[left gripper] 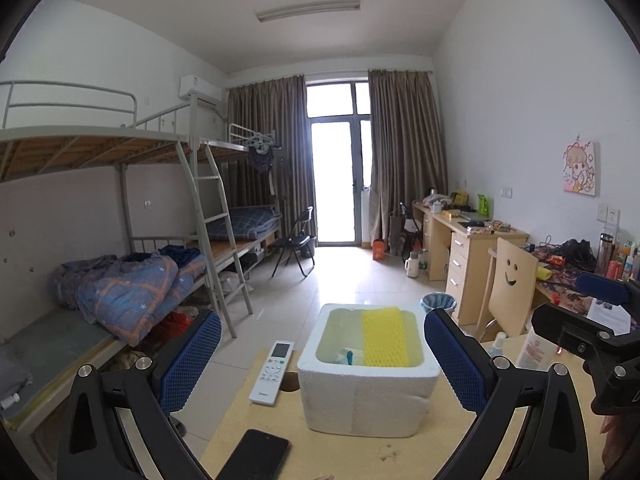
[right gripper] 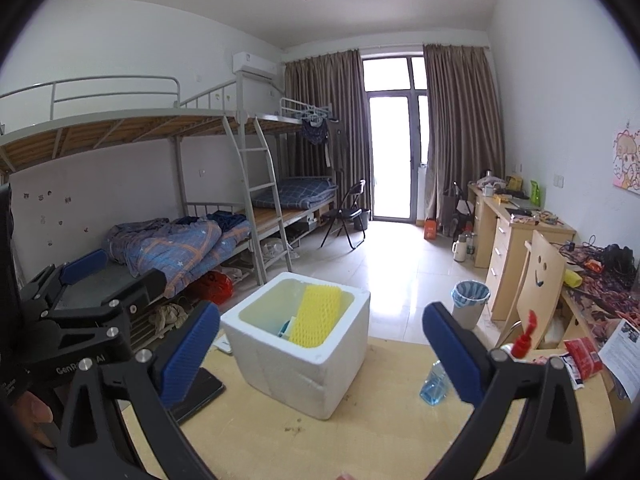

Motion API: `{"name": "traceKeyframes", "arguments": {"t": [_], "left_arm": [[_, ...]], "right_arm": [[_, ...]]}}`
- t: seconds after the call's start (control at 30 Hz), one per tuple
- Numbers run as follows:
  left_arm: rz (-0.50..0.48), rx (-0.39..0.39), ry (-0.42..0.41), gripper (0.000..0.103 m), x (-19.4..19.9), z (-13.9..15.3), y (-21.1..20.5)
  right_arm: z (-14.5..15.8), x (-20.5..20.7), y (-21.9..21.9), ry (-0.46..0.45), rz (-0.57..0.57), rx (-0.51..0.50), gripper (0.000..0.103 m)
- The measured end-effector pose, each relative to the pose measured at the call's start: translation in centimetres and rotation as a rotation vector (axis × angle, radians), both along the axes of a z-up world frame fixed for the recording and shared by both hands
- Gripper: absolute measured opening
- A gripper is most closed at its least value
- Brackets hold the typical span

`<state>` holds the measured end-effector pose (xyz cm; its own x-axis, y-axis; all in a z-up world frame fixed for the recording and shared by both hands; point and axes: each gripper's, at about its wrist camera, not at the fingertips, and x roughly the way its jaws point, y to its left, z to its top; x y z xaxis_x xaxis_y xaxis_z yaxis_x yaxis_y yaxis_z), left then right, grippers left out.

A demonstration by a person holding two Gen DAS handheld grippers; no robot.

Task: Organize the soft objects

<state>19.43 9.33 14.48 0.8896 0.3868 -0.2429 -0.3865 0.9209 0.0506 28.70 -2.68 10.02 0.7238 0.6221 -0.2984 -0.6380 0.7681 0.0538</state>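
Up close, two hand-held grippers hover over a pale wooden bench (left gripper: 400, 452) in a dormitory room, each seen from its own fisheye camera. One white foam box (left gripper: 366, 376) stands upright near the middle of the bench, open at the top. Inside it, one yellow foam net sleeve (left gripper: 385, 336) leans against the far inner wall, and beside it lies some white and teal material (left gripper: 346, 356) too small to identify. The left hand-held gripper (left gripper: 322, 360) has its two blue-padded fingers (left gripper: 188, 364) spread wide and holds nothing; the box sits framed between them, not touched. The right hand-held gripper (right gripper: 320, 354) is likewise spread wide and empty, its two blue pads on either side of the box from a more rightward angle. Each gripper also shows at the edge of the other's view. On the bench to the left of the box lie one white remote control (left gripper: 272, 372) and, nearer the camera, one black phone (left gripper: 256, 456) face up. To the right of the box stands one clear spray bottle with blue liquid (right gripper: 434, 382) and a red nozzle, and near it a red packet (right gripper: 582, 358) and a printed sheet of paper (right gripper: 624, 348). Beyond the bench are two metal bunk beds along the left wall, one black folding chair (left gripper: 296, 242), one bin (left gripper: 438, 305) lined with a blue bag, and one wooden chair (left gripper: 510, 280) with a smiling face cut into its back.
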Motion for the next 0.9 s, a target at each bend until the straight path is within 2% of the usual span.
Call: {"name": "traceKeyframes", "arguments": {"t": [0.27, 0.53, 0.73, 0.9], "left_arm": [[-0.014, 0.027, -0.02, 0.102, -4.0, 0.4, -3.6], [-0.037, 0.051, -0.056, 0.102, -7.3, 1.3, -5.4], [-0.057, 0.013, -0.088, 0.102, -10.2, 0.1, -5.7], [-0.062, 0.03, -0.117, 0.102, -12.7, -1.9, -6.8]], "right_arm": [[0.0, -3.9, -2.2, -0.025, 0.014, 0.02, 0.103], [0.5, -7.0, -3.8, -0.065, -0.008, 0.04, 0.103], [-1.5, -9.6, -5.2, -0.088, 0.012, 0.042, 0.103], [-3.8, -11.3, -6.2, -0.109, -0.004, 0.04, 0.103]]}}
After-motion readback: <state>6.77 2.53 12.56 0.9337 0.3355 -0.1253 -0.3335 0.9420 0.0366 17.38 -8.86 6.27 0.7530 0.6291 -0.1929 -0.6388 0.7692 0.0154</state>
